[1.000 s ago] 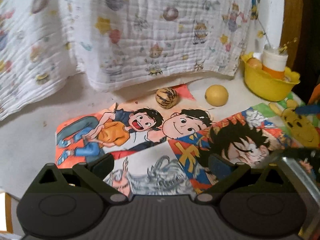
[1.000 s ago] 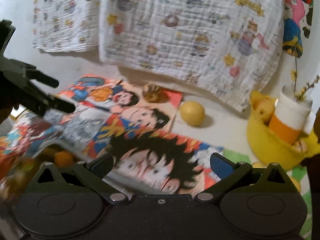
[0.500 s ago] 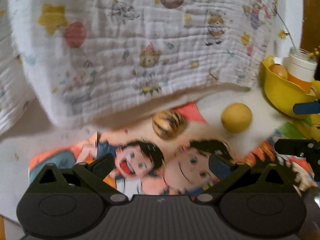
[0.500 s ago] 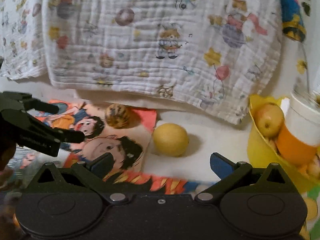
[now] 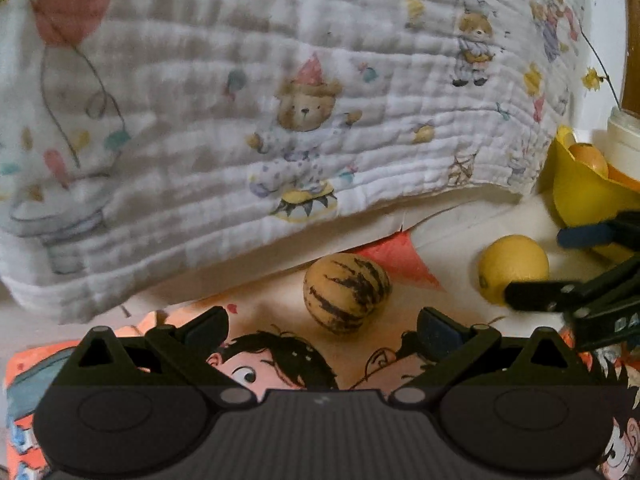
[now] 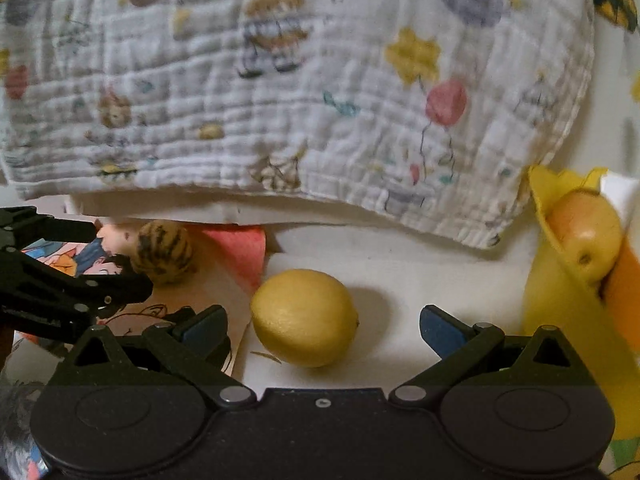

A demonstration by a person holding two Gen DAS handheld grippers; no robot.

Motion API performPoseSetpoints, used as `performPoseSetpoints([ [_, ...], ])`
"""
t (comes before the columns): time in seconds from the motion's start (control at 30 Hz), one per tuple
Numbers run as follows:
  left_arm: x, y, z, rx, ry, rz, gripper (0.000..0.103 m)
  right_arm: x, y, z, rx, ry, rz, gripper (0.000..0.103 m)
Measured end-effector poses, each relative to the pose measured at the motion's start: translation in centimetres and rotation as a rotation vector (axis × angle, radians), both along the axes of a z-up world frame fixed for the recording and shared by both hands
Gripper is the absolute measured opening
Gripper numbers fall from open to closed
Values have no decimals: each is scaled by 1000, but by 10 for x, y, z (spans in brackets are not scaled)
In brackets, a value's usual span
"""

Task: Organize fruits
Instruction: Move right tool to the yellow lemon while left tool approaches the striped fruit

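Observation:
A small tan fruit with dark stripes [image 5: 346, 292] rests on a cartoon poster, just ahead of my open left gripper [image 5: 322, 326], between the lines of its two fingers. A yellow lemon [image 6: 305, 317] lies on the white surface, and my open right gripper [image 6: 323, 330] straddles it without touching. The lemon [image 5: 513, 268] also shows at the right of the left wrist view, with the right gripper's fingers [image 5: 532, 292] beside it. The striped fruit [image 6: 164, 251] and the left gripper's fingers [image 6: 120, 286] appear at the left of the right wrist view.
A yellow bowl [image 6: 552, 300] at the right holds an apple [image 6: 586, 236] and an orange-and-white cup [image 5: 624, 148]. A white printed cloth [image 5: 304, 112] hangs close behind the fruits. Cartoon posters [image 5: 280, 360] cover the surface in front.
Both grippers have moved forward toward the cloth: the striped fruit and the lemon are now much closer and larger. Each gripper stays open.

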State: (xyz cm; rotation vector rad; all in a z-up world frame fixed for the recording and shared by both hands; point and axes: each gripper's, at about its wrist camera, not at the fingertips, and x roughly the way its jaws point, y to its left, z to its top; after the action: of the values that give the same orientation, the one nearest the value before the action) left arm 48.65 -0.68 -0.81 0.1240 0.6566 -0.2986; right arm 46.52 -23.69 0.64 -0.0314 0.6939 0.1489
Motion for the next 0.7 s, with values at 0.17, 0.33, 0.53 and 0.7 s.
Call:
performPoseSetpoints([
  [0.17,13,1,-7,-5,-6,-9,101,8,11,-14,-15,13,-5,98],
  [0.33,23,13,-8,-57,15,-5,95,11,18,-21,-48,-4,-14,90],
  [0.53,28,18,-11,-82,33,-19,87,16,19,-30,-37,12,-27,84],
  [0.7,32,12,-20,-50,42,-33,80,23,21,-37,-25,3,-29,82],
])
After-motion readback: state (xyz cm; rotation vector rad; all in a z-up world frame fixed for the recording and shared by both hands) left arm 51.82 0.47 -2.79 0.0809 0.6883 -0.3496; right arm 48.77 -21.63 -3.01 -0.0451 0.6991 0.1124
